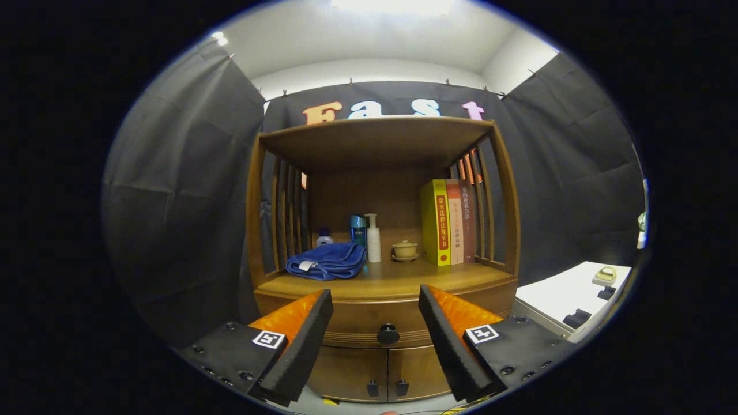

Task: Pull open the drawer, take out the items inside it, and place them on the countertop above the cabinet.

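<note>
Gripper (375,340) jaws spread wide, holding nothing, touching nothing. Drawer (385,323) closed; its dark knob (388,334) sits between the fingers, just beyond them. Counter (398,281) above carries a blue towel (326,260).

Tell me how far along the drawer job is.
Nothing looks done yet: the drawer is shut. In hand: the tongs are open, empty, lined up either side of the knob ahead. Left: pull it open, lift the items out, set them on the countertop.
</note>
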`<state>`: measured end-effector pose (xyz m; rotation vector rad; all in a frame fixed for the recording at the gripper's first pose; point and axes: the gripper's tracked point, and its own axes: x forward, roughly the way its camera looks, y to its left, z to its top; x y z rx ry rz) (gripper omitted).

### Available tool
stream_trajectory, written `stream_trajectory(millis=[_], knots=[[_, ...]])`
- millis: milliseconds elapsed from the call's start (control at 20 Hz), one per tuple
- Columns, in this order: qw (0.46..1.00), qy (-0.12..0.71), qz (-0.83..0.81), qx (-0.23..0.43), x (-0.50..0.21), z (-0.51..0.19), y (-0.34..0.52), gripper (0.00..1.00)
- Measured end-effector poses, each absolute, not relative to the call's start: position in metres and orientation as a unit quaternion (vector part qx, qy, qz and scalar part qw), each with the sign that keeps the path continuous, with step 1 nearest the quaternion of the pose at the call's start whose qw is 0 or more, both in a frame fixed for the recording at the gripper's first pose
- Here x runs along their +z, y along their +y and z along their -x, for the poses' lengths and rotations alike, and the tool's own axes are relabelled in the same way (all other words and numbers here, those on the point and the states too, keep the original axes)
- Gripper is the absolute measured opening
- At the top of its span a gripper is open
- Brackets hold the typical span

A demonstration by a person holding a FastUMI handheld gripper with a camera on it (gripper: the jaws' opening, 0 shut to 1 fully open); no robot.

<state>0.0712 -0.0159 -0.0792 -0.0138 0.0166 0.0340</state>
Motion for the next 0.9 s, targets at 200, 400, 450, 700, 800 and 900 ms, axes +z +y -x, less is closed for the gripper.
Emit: stream_trajectory(millis=[200,400,450,700,800,900], knots=[[0.999,0.023,0.001,0.022,-0.122,-0.114,-0.024,0.98],[0.999,0.04,0.012,0.012,-0.162,-0.15,-0.042,0.98],[0.999,0.044,0.012,0.013,-0.17,-0.155,-0.044,0.98],[0.998,0.054,0.007,0.012,-0.199,-0.177,-0.045,0.98],[0.997,0.077,0.005,0.01,-0.219,-0.186,-0.043,0.98],[0.996,0.086,-0.006,0.005,-0.231,-0.19,-0.041,0.95]])
